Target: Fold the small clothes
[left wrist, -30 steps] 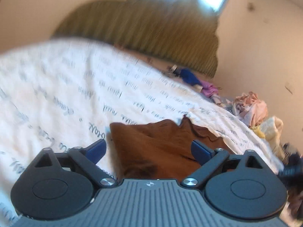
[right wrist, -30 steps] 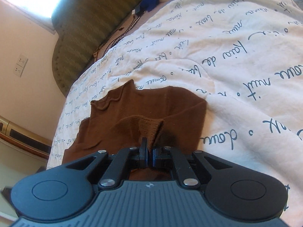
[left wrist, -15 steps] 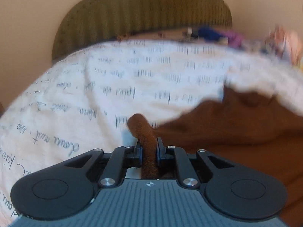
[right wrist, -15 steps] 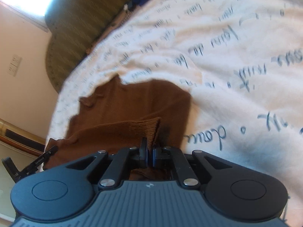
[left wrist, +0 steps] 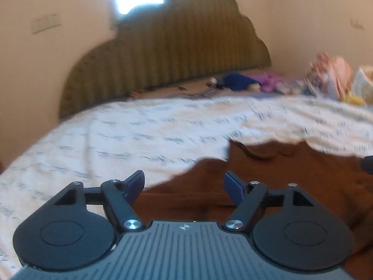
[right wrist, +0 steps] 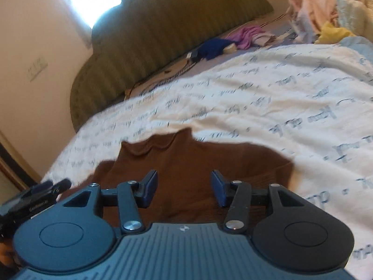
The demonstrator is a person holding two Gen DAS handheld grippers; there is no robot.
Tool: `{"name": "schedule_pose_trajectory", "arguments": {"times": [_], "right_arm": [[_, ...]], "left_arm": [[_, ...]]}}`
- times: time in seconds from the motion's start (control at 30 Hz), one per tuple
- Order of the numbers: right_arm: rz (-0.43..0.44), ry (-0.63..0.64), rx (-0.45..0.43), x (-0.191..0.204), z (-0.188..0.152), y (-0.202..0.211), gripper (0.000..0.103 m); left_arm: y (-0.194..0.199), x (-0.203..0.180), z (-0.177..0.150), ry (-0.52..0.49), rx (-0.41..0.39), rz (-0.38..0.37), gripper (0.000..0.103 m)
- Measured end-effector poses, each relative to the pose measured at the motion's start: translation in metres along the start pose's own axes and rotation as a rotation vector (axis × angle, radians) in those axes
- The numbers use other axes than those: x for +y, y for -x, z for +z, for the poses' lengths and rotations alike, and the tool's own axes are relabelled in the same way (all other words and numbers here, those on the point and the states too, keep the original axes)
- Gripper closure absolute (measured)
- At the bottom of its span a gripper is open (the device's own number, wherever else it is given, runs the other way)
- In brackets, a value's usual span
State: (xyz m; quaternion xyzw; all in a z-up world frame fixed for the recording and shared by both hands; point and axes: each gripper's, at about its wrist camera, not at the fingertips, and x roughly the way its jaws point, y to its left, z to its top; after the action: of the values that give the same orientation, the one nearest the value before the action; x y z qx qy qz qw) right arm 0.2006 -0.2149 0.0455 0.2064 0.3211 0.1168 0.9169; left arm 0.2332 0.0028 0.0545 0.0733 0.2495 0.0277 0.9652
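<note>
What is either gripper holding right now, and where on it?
Nothing. The left gripper and right gripper are both opening, pads clear of the brown knit garment lying on the bed.

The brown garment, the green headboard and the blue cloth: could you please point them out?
brown garment (right wrist: 205, 163), right wrist view, its middle.
green headboard (right wrist: 163, 35), right wrist view, ribbed face.
blue cloth (right wrist: 213, 47), right wrist view, its centre.

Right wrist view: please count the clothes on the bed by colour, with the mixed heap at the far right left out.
Brown knitted garment: 1
Dark blue cloth: 1
Purple cloth: 1
Total: 3
</note>
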Motion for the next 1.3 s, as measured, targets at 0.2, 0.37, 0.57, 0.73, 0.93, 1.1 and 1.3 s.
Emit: {"name": "schedule_pose_trajectory", "arguments": {"times": [0.2, 0.37, 0.57, 0.73, 0.93, 1.1, 1.3], "right_arm": [[-0.094, 0.151, -0.066, -0.027, -0.031, -0.028, 0.057], [-0.162, 0.216, -0.024, -0.004, -0.025, -0.03, 0.056], [-0.022, 0.177, -0.033, 0.026, -0.05, 0.037, 0.038], [-0.103, 0.204, 0.044, 0.007, -0.073, 0.028, 0.039], [-0.109, 0.039, 0.016, -0.014, -0.082, 0.106, 0.033], [-0.147, 0.0, 0.091, -0.035, -0.106, 0.102, 0.034], [-0.124, 0.059, 0.11, -0.025, -0.103, 0.094, 0.1]], "left_arm": [[-0.061, 0.027, -0.032, 0.086, 0.188, -0.022, 0.016], [-0.045, 0.012, -0.028, -0.019, 0.144, 0.05, 0.022], [0.035, 0.012, -0.044, 0.008, 0.113, -0.157, 0.013], [0.031, 0.013, -0.056, -0.001, 0.191, -0.135, 0.024], [0.107, 0.069, -0.069, 0.11, 0.077, -0.112, 0.008], [0.087, 0.108, -0.097, 0.299, 0.263, -0.059, 0.032], [0.095, 0.096, -0.093, 0.184, 0.229, -0.048, 0.098]]}}
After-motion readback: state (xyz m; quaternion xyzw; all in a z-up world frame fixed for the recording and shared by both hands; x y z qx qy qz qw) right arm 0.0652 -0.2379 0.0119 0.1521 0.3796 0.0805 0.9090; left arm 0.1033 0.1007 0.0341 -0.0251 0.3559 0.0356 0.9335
